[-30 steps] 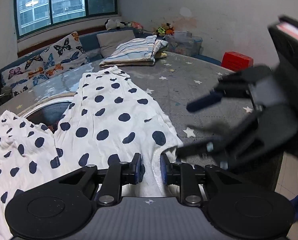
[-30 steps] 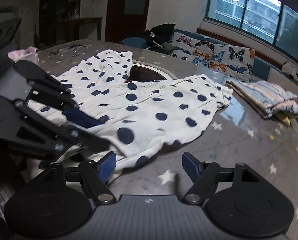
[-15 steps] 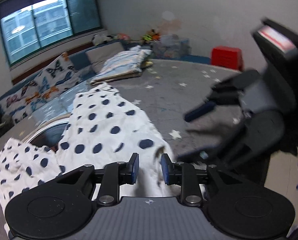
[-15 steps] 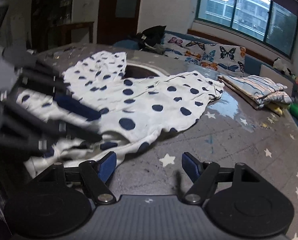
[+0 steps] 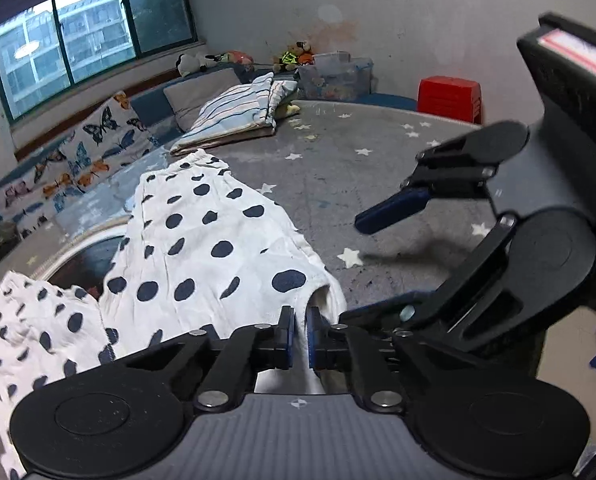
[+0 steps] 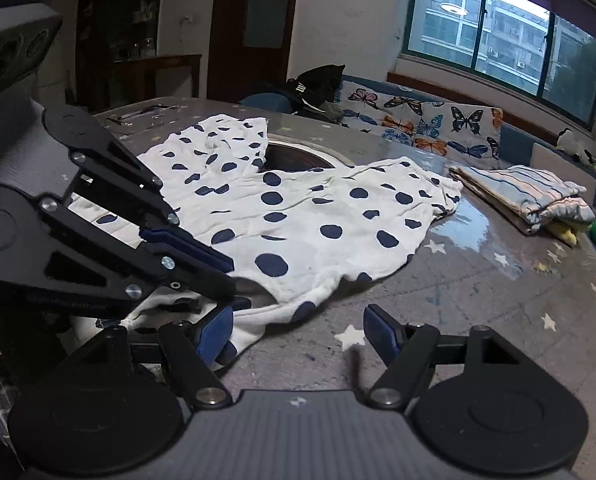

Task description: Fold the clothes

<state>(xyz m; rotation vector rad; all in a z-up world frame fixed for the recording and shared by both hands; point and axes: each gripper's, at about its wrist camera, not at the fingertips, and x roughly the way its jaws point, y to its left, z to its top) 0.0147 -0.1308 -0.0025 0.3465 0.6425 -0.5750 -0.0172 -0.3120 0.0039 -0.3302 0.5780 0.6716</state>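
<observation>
Pinching the near hem of the polka-dot garment [image 5: 202, 256], my left gripper [image 5: 300, 334] has its blue pads nearly together with white cloth squeezed between them; a second ago they stood apart around that same edge. My right gripper [image 6: 298, 332] stands wide open as before, holding nothing, one blue fingertip [image 6: 214, 330] over the hem's corner, the other above bare tabletop.

At 12 o'clock in the left view a clear plastic storage bin [image 5: 334, 76] sits by the wall; its contents are too blurred to name. A red plastic stool [image 5: 450, 98] stands at 1 o'clock.

The garment is thin, crumpled white fabric with navy dots, spread flat on the grey star-printed table cover [image 5: 362, 184], partly draped over a round dark opening [image 6: 298, 158] in the table. A folded striped cloth [image 6: 526, 192] lies at 2 o'clock in the right view, well apart from the garment, with butterfly-print cushions [image 6: 430, 128] behind.
</observation>
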